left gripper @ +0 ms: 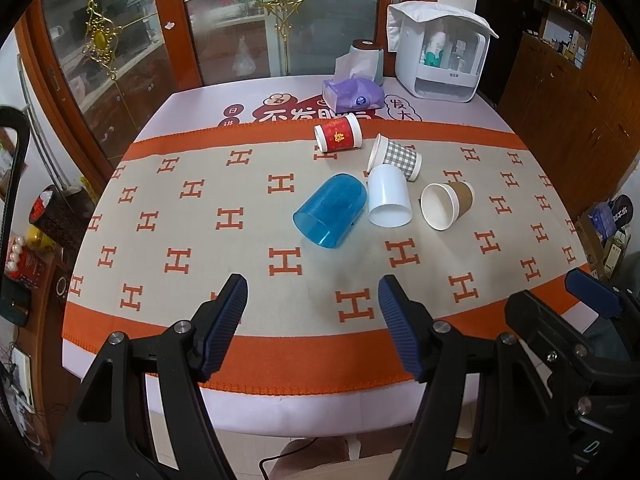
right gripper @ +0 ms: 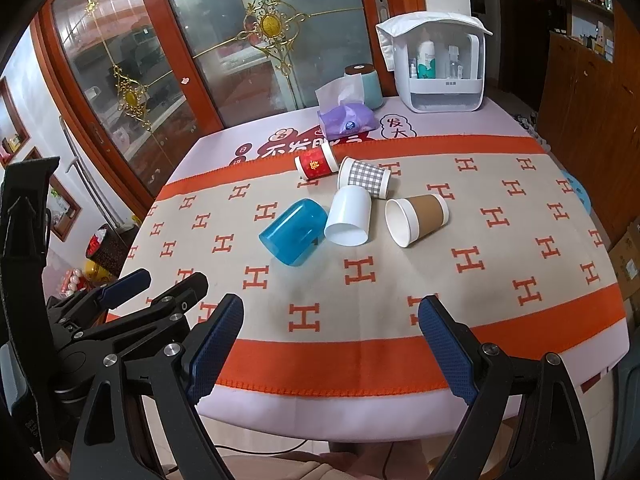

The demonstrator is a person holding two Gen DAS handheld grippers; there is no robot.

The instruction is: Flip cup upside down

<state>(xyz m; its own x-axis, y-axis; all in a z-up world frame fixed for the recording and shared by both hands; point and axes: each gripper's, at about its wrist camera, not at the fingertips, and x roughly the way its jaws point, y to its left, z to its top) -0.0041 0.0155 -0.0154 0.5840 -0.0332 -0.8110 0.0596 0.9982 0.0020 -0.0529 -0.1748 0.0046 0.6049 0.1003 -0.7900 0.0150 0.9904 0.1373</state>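
Several cups lie on their sides in a cluster on the table: a clear blue cup, a white cup, a brown paper cup, a grey checked cup and a red cup. My left gripper is open and empty above the near edge of the table, well short of the cups. My right gripper is open and empty, also near the front edge. It shows at the right of the left wrist view.
An orange and beige cloth with H marks covers the table. At the back stand a purple tissue pack, a teal roll and a white storage box. A glass door is behind.
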